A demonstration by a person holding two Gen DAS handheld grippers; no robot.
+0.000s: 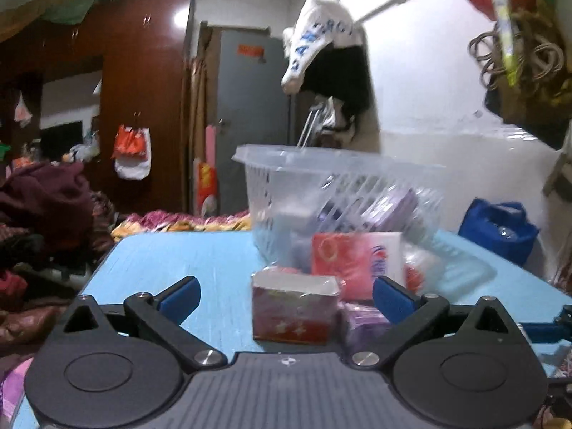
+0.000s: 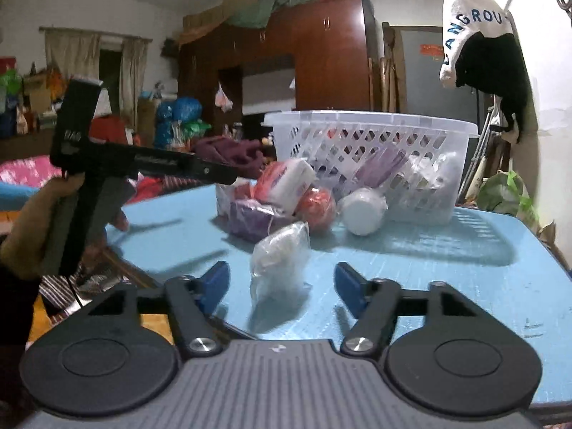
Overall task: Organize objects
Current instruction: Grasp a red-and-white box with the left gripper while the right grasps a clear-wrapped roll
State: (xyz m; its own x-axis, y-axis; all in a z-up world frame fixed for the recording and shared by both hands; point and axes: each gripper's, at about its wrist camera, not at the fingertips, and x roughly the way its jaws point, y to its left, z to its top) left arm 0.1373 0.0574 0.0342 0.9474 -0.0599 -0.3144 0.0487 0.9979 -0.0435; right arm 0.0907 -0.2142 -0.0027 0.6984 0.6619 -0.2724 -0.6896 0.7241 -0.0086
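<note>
In the left wrist view, my left gripper (image 1: 286, 298) stands wide open low over the blue table (image 1: 186, 261). A small red box (image 1: 295, 307) sits between its blue fingers, touching neither pad. A purple packet (image 1: 361, 321) lies by the right finger, with a red and white pack (image 1: 357, 261) behind. My right gripper (image 2: 282, 284) is open around a clear plastic packet (image 2: 279, 261), with a gap on both sides. The pile beyond holds a purple packet (image 2: 250, 220), a red ball (image 2: 316, 207) and a white round pack (image 2: 363, 214). The white basket (image 2: 368, 132) holds several items.
A hand (image 2: 35, 221) holds the left gripper (image 2: 221, 177) at the table's left edge in the right wrist view. A blue bag (image 1: 497, 228) sits beyond the table's right side. Clothes hang on the wall (image 1: 321, 46). Bedding and clutter lie to the left.
</note>
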